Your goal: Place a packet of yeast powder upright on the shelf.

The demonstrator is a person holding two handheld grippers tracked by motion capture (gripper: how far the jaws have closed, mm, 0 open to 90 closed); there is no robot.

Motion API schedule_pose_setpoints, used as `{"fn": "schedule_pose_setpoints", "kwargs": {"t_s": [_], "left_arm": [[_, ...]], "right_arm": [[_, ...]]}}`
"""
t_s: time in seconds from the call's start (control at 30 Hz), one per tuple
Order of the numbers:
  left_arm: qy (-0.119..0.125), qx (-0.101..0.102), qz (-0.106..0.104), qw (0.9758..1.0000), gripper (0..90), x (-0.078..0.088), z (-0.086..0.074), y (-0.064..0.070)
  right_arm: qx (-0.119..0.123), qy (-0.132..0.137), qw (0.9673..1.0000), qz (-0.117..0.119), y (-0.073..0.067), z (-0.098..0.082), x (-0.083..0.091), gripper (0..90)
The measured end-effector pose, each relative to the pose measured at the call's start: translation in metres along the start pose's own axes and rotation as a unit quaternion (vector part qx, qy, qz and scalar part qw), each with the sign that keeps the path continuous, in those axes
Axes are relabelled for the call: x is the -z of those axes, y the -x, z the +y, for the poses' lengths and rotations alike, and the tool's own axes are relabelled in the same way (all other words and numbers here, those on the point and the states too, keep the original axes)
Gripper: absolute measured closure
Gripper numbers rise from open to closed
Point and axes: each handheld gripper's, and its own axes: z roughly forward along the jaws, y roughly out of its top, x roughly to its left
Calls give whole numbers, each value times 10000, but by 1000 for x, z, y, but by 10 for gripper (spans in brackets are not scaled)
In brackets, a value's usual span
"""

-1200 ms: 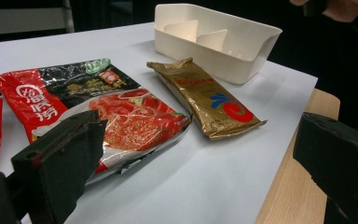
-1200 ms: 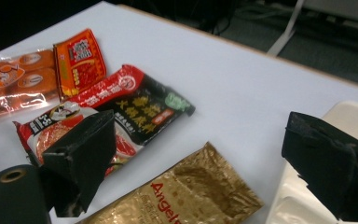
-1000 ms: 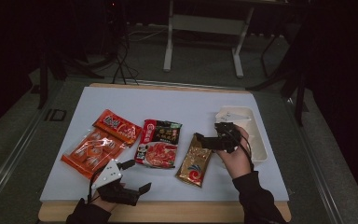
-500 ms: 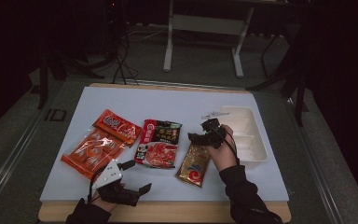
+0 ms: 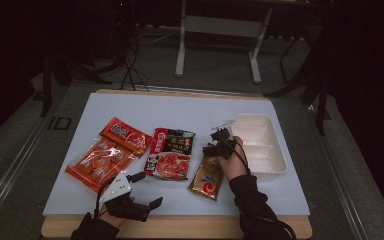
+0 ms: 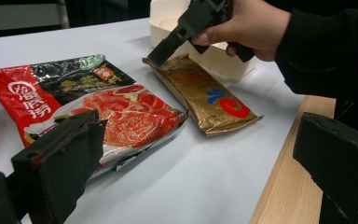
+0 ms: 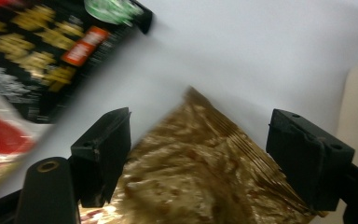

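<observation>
A gold snack packet (image 5: 209, 179) lies flat on the white table cover, just left of the white tray. My right gripper (image 5: 216, 143) points down at the packet's far end. In the right gripper view its jaws stand wide apart (image 7: 196, 128) on either side of the packet's crimped top edge (image 7: 200, 177), without pressing on it. They have just closed a little. The left gripper view shows one black jaw of the right gripper (image 6: 168, 46) close over the packet (image 6: 205, 95). My left gripper (image 5: 147, 190) rests open at the table's front edge, with nothing between its fingers (image 6: 200, 133).
A red-and-black food packet (image 5: 171, 152) lies left of the gold one, with its corner close to it. Two orange-red packets (image 5: 125, 135) (image 5: 97, 162) lie farther left. The white tray (image 5: 275, 155) stands at the right. The wooden table edge (image 6: 289, 186) runs along the front.
My right gripper has come left and down from over the white tray to the far end of the gold packet. The left gripper has stayed put.
</observation>
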Motion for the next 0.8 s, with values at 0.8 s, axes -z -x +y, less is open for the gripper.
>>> {"fn": "schedule_pose_setpoints", "kwargs": {"t_s": [0.8], "left_arm": [[-70,-17,-21,10000,19,-3,-1,1]], "right_arm": [[374,-592,9975,52,-16,-4,-14,522]]}}
